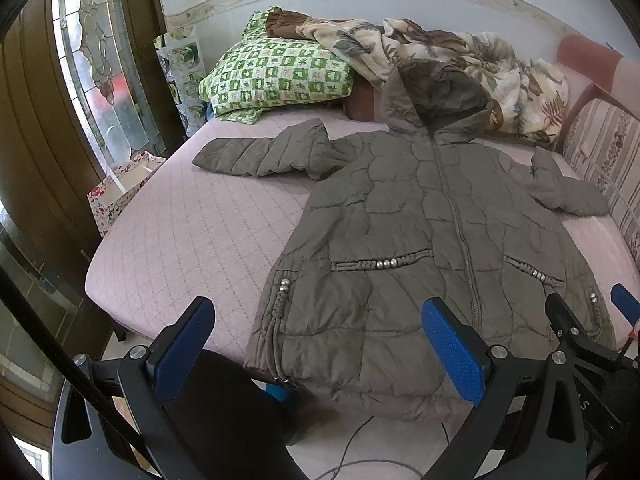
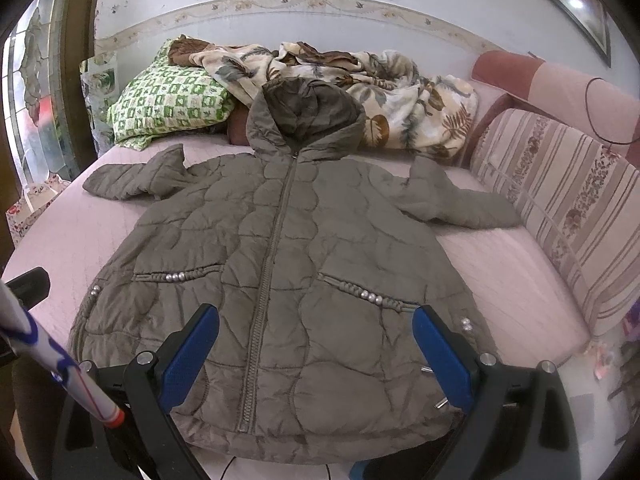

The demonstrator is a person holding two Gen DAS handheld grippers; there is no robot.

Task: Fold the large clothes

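Observation:
An olive-grey quilted hooded jacket [image 1: 420,220] lies flat, front up and zipped, on a pink quilted bed [image 1: 192,224]. Both sleeves are spread out sideways and its hem hangs over the near edge. It also shows in the right wrist view [image 2: 288,260]. My left gripper [image 1: 320,344] is open and empty, hovering just before the hem's left corner. My right gripper [image 2: 316,352] is open and empty above the hem, straddling the zipper's lower end. The right gripper also shows at the right edge of the left wrist view [image 1: 588,312].
A green checked pillow [image 1: 276,76] and a crumpled leaf-print blanket [image 1: 472,64] lie at the head of the bed, behind the hood. A striped cushion [image 2: 568,216] runs along the right side. A floral gift bag [image 1: 120,192] stands left of the bed. Cables lie on the floor [image 1: 360,452].

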